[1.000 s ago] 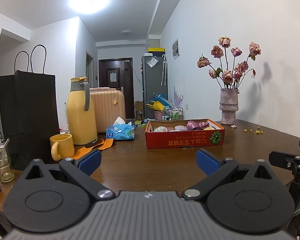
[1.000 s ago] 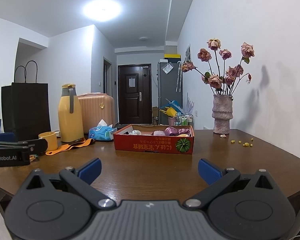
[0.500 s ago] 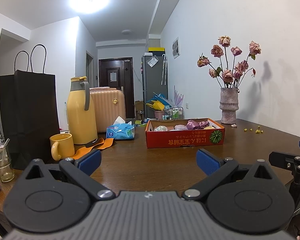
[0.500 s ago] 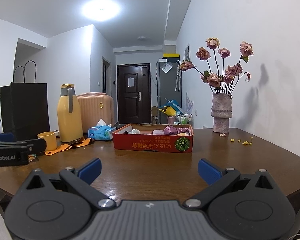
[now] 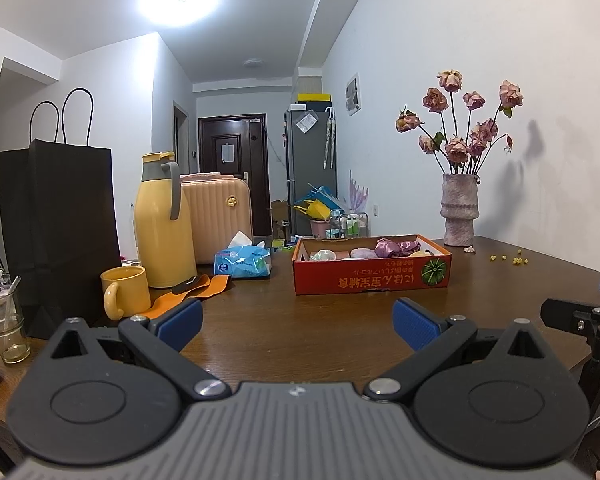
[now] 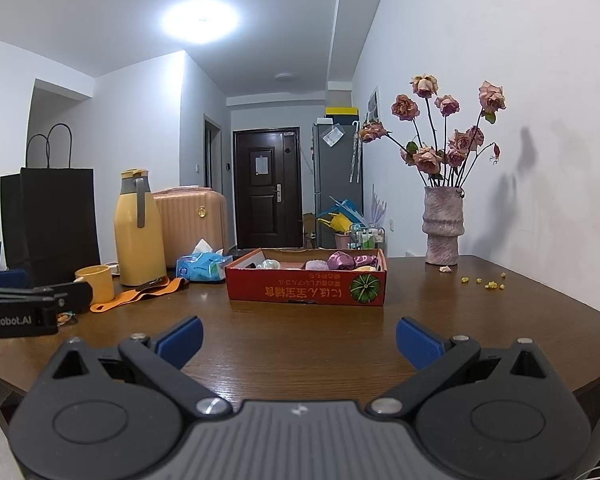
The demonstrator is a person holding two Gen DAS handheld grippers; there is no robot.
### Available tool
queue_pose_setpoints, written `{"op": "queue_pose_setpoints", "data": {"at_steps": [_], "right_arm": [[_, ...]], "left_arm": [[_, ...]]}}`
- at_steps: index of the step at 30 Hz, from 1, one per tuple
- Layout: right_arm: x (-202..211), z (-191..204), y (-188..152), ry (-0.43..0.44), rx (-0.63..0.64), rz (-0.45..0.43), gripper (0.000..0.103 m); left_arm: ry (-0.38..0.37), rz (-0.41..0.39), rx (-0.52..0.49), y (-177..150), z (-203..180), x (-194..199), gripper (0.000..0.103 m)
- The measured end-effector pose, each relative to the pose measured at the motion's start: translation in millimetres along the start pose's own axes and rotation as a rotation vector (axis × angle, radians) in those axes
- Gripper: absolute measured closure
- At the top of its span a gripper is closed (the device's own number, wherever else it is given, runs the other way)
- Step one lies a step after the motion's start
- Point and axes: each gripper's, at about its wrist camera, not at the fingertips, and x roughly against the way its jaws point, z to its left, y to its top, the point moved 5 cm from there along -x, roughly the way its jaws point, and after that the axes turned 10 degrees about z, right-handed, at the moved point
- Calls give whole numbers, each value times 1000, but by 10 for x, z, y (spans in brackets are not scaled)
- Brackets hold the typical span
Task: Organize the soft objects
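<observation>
My left claw [image 5: 296,322]: wide open, empty, above the desk [image 5: 320,332].
My right claw [image 6: 299,334]: wide open, empty.
Box [image 6: 306,292]: ahead, well apart.

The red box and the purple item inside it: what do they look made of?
The red box looks like printed cardboard, matte, with folded edges and a brown raw rim. The purple item looks like satin-type fabric: glossy highlights on gathered folds, though which fabric I cannot tell. Both tongs are open and empty.

White walls [image 6: 540,80], dark door [image 6: 267,188], ceiling light [image 6: 200,20].
</observation>
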Motion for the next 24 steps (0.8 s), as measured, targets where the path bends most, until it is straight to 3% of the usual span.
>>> {"op": "queue_pose_setpoints", "data": {"at_steps": [24], "right_arm": [[-35,-2,-11,-8,-2,3,0]], "left_arm": [[-2,-9,1,4,-10,29,0]]}}
